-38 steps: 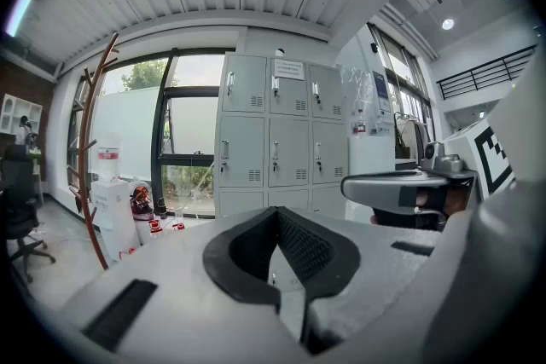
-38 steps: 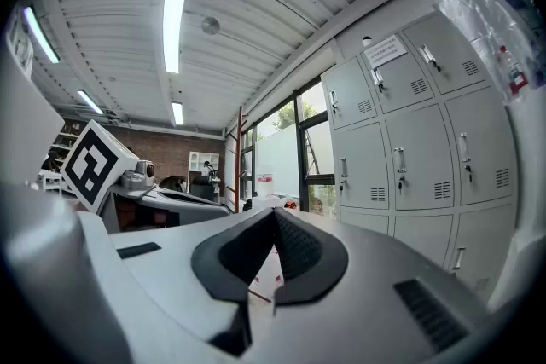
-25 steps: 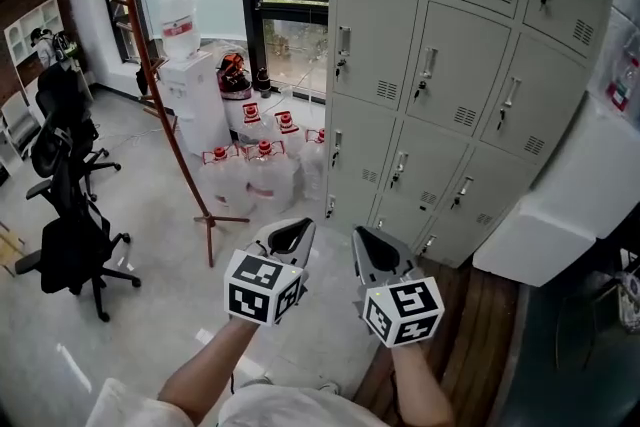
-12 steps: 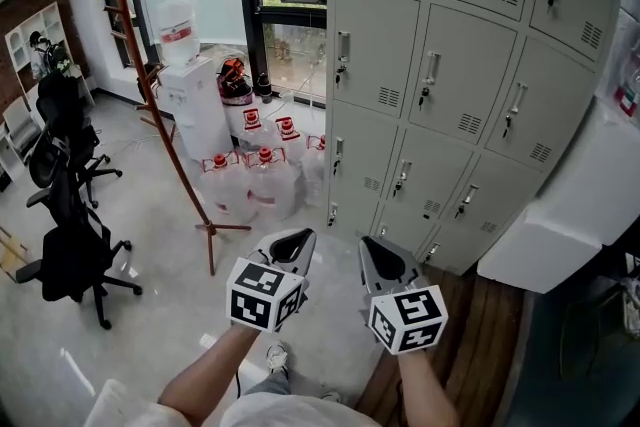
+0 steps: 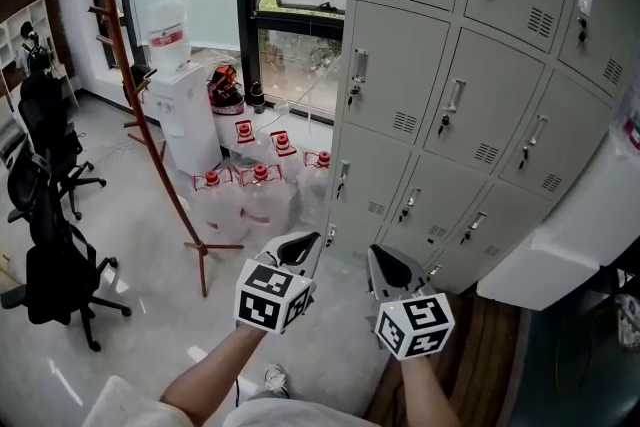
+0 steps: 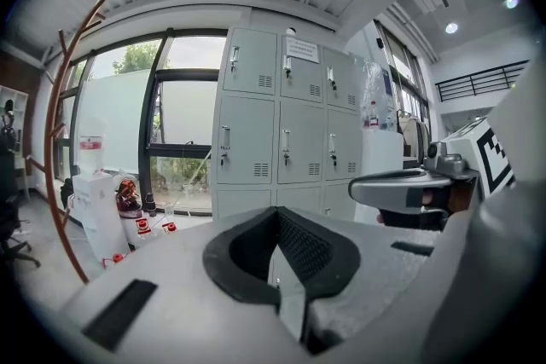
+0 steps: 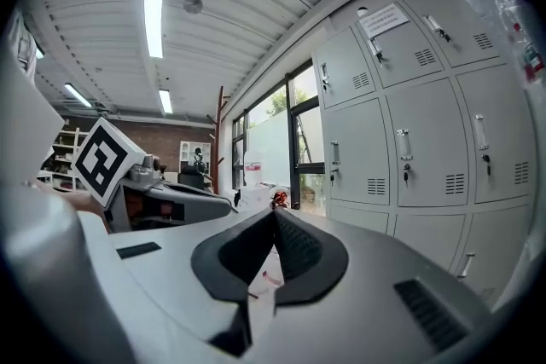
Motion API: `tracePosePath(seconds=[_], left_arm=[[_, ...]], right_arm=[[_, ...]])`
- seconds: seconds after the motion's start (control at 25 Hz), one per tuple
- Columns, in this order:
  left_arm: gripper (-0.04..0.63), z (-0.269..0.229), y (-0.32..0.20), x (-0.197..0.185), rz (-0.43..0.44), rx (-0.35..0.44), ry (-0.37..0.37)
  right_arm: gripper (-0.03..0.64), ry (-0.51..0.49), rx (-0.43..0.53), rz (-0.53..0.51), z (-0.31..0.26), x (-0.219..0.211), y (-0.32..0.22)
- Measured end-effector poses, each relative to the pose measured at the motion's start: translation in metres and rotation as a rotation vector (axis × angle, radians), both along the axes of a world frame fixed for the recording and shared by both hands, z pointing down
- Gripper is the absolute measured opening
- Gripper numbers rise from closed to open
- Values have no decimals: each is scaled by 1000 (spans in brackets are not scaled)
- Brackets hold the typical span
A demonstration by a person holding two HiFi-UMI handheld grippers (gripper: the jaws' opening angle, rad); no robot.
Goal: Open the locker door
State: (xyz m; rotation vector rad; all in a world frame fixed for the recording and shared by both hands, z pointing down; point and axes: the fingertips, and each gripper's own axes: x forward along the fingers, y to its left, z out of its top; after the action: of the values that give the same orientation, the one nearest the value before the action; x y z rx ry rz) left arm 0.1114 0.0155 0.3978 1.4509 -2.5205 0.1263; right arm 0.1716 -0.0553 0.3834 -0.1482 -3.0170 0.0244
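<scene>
A bank of grey metal lockers with several closed doors, each with a handle and a vent, fills the right of the head view. It also shows in the left gripper view as the lockers and in the right gripper view as the lockers. My left gripper and right gripper are held side by side in front of the bottom row, apart from the doors. Both are shut with nothing between the jaws. In its own view the left gripper has its tips together, as does the right gripper.
A water dispenser and several water bottles stand left of the lockers by the window. A brown coat stand leans nearby, and office chairs are at the far left. A white box juts out at the right above a wooden floor strip.
Both grippers and the person have moved forward towards the lockers, which now look larger and nearer. The jaws stayed shut.
</scene>
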Motion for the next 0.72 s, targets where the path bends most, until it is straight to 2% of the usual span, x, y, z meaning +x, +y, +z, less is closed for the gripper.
tracePosePath(seconds=[0.36, 0.72], left_arm=[[6, -4, 27, -90, 51, 28, 22], [6, -3, 56, -157, 76, 33, 27]], right_arm=[[3, -15, 22, 63, -19, -88, 19], [3, -21, 7, 69, -15, -163, 57]])
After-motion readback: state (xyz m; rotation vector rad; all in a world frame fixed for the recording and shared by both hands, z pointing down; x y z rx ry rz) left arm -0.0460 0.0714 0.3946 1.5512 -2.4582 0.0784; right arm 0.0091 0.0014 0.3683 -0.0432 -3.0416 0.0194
